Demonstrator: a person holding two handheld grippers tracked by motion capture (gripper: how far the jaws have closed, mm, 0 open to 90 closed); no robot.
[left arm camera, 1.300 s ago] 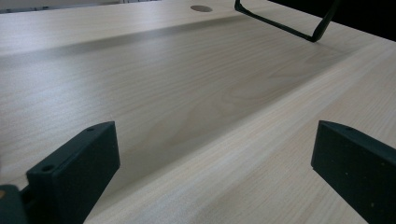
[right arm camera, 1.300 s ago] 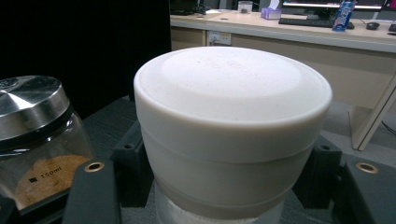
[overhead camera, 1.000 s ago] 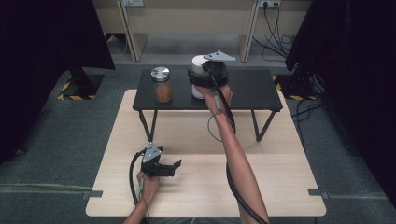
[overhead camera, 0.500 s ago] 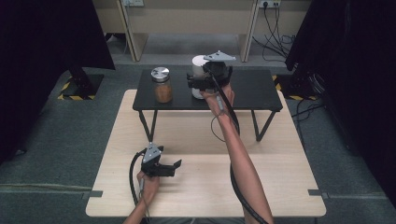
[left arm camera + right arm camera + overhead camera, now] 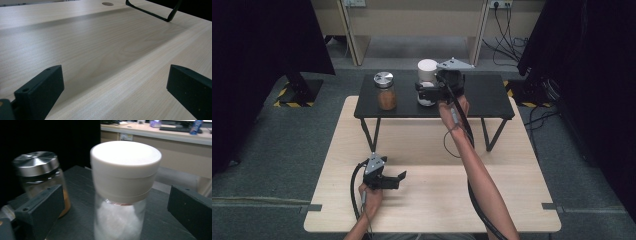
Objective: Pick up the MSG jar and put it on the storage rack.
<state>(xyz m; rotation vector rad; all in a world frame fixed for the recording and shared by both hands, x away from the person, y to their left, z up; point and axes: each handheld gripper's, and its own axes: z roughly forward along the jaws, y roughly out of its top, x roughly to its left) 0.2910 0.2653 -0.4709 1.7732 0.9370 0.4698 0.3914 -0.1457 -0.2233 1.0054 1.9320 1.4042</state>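
A clear jar with a wide white lid [image 5: 427, 75] [image 5: 125, 170] holds something white and stands on a low black table [image 5: 482, 97]. My right gripper [image 5: 424, 93] [image 5: 115, 212] is open, with a jaw on either side of this jar and neither touching it. To its left stands a jar with a metal lid [image 5: 384, 92] [image 5: 37, 170] and orange-brown contents. My left gripper [image 5: 401, 180] [image 5: 115, 90] is open, low over the wooden tabletop [image 5: 427, 200] near its front, with nothing between its jaws.
The black table stands on the far half of the wooden tabletop on thin black legs [image 5: 371, 135] [image 5: 155, 12]. A cable hole [image 5: 107, 3] is cut in the wood. Dark curtains [image 5: 262, 45] flank the table.
The right gripper has edged slightly closer around the white-lidded jar. The left gripper has not moved.
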